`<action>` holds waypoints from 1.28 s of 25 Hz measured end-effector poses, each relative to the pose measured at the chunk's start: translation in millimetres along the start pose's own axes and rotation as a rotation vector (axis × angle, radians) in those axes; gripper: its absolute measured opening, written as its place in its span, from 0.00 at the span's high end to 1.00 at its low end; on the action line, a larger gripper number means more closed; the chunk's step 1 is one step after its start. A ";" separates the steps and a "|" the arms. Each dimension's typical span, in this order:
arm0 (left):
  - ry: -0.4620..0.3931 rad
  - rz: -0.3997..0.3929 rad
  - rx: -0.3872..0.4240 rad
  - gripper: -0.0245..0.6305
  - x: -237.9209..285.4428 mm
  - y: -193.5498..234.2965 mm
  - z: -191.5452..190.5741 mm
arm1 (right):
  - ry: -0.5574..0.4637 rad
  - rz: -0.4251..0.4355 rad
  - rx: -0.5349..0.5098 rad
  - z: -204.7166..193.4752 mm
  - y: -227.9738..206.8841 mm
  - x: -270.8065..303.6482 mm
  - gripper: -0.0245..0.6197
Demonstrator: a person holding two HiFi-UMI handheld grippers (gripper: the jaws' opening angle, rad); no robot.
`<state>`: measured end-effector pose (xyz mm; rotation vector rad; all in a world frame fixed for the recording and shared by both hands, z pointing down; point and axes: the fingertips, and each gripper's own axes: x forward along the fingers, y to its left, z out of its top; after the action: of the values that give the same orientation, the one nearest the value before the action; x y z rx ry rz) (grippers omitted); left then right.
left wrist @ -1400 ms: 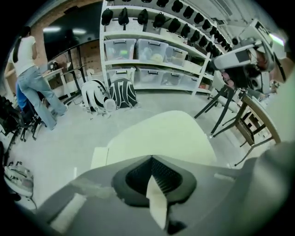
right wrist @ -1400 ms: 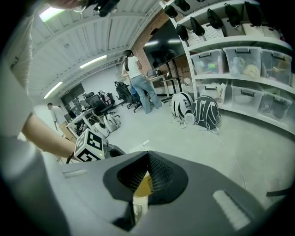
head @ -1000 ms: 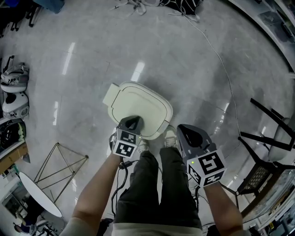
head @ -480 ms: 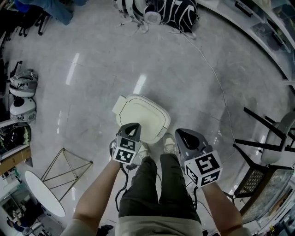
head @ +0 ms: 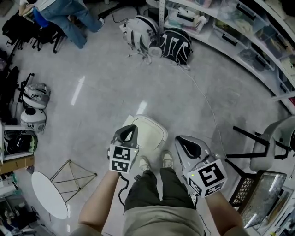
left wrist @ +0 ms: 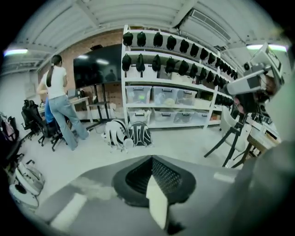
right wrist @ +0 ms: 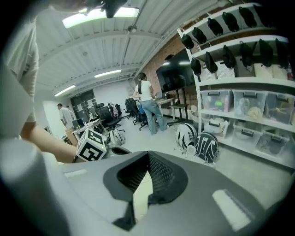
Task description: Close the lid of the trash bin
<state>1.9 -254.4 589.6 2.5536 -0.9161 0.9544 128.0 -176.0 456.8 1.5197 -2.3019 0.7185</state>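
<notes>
The cream trash bin (head: pixel 150 131) stands on the grey floor just ahead of the person's shoes, its lid down flat. My left gripper (head: pixel 130 130) hangs over the bin's near left edge in the head view, well above it, jaws together and holding nothing. My right gripper (head: pixel 183 142) is to the right of the bin, also shut and empty. Both gripper views look level across the room; in each, the gripper (left wrist: pixel 152 159) (right wrist: pixel 148 154) shows its jaws meeting, with a cream sliver of the bin below.
Two backpacks (head: pixel 163 44) lie by shelving with plastic boxes (head: pixel 230 27). A person (head: pixel 64 14) stands at the far left. Helmets (head: pixel 34 106), a wire frame (head: pixel 73 175) and a white round table (head: pixel 48 193) are on the left; a black chair frame (head: pixel 258 152) is on the right. A cable (head: pixel 207 106) crosses the floor.
The head view has risen and tilted up, so the bin looks smaller. The left gripper, which rested on the lid a second ago, has lifted off it. The lid stays down.
</notes>
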 end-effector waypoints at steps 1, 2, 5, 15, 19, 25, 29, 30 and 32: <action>-0.028 0.005 0.007 0.96 -12.2 1.8 16.9 | -0.022 0.000 -0.020 15.3 4.3 -8.2 0.96; -0.054 0.010 0.011 0.96 -25.7 2.9 32.6 | -0.043 0.002 -0.038 29.9 9.7 -17.3 0.96; -0.127 0.032 0.013 0.96 -71.7 4.3 73.6 | -0.096 0.016 -0.087 67.3 28.6 -45.4 0.96; -0.325 0.143 0.054 0.96 -194.7 16.8 178.3 | -0.278 0.066 -0.220 178.8 75.5 -99.6 0.96; -0.398 0.185 0.082 0.96 -246.3 19.2 204.8 | -0.341 0.087 -0.275 208.8 101.9 -124.4 0.96; -0.510 0.221 0.075 0.96 -312.9 22.0 232.2 | -0.459 0.162 -0.247 241.5 130.0 -148.6 0.96; -0.576 0.250 0.009 0.96 -351.4 21.2 245.0 | -0.499 0.190 -0.266 257.2 146.9 -159.4 0.96; -0.584 0.271 0.013 0.96 -360.1 21.6 247.9 | -0.507 0.194 -0.277 260.6 150.5 -161.6 0.96; -0.581 0.316 0.047 0.96 -373.6 24.5 248.8 | -0.514 0.199 -0.296 264.6 155.5 -163.8 0.96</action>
<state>-108.8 -207.7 156.5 2.8302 -1.4970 0.2824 59.7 -146.2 117.0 1.4739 -2.8007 0.0051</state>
